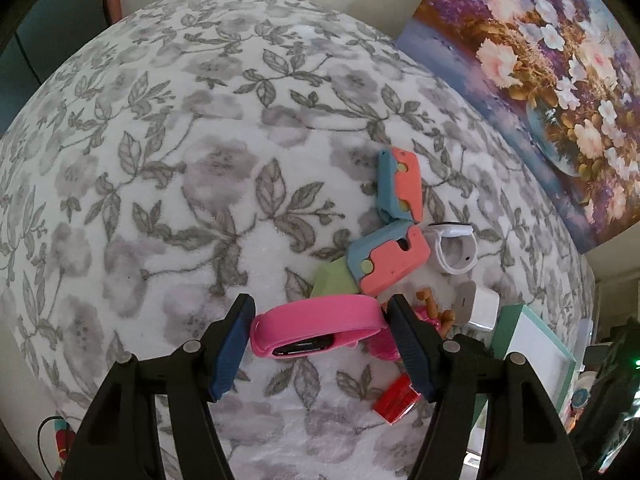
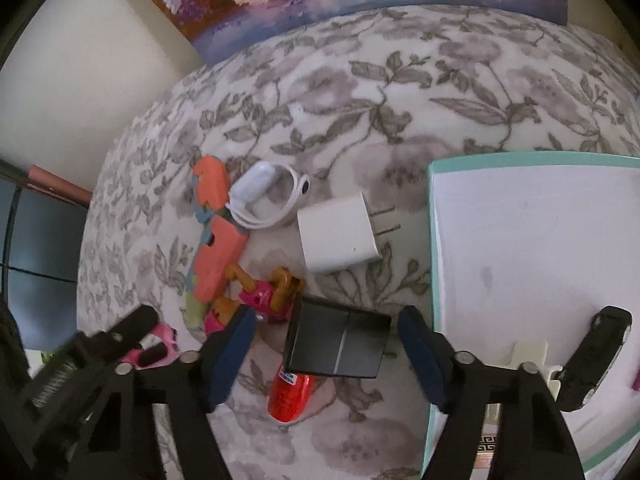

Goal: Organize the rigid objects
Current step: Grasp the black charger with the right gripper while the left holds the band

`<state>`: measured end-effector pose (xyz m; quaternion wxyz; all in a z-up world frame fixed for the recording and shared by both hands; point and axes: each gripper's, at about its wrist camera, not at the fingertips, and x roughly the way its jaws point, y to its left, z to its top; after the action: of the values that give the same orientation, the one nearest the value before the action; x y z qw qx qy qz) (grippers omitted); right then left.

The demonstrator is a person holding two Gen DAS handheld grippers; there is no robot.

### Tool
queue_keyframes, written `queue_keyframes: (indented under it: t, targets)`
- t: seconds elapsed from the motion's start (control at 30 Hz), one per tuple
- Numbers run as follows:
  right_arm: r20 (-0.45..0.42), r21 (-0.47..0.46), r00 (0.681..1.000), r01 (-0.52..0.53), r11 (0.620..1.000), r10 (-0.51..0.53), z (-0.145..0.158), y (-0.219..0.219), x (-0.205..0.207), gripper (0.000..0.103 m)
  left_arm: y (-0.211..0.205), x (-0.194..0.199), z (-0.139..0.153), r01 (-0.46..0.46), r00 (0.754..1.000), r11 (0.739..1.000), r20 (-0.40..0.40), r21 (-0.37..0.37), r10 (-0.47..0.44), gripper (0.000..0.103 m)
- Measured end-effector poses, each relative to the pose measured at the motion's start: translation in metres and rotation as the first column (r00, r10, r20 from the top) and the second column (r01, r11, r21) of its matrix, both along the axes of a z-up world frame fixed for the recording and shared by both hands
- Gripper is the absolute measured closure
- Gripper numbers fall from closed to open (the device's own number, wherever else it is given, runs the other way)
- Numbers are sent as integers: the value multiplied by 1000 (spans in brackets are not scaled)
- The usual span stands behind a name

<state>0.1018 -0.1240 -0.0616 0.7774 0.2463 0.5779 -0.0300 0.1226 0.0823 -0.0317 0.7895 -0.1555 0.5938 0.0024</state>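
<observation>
I see the flowered blanket (image 1: 168, 184) under both tongs. To the right of my right tongs (image 2: 326, 354) lies the white tray (image 2: 532, 240). Between their fingers, which do not touch it, is the black box (image 2: 338, 342). My left tongs (image 1: 320, 344) hold the pink band (image 1: 316, 330), pads pressing both its ends. Behind it lie the coral blocks (image 1: 394, 260).

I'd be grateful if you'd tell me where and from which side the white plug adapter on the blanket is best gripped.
Grip the white plug adapter across its two long flat sides, coming from above. It lies flat on the blanket, and those sides are parallel and bare. Keep off the prongs, which stick out toward the tray, and the white wristband near its far corner.
</observation>
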Motion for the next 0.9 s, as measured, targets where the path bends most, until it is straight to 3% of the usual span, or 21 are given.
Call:
queue_keyframes:
  t: [0.1,0.23,0.47,0.9]
  targets:
    - [-7,-16,1000,-17,1000,17,-3,3,-1,31,-3,-1,0,4,1000,1000,-2,-4,-4,33]
    - [-29,-39,999,-20,999,18,-12,6,-1,41,-2,-1,-1,2,1000,1000,-8,-11,-2,33]
    - [-7,-67,1000,-30,997,30,-13,8,-1,41,-2,0,-6,2,1000,1000,-25,-14,-3,33]
    - [-29,-25,999,-30,999,29,-17,8,-6,42,-4,-1,-2,0,1000,1000,-14,-12,0,33]
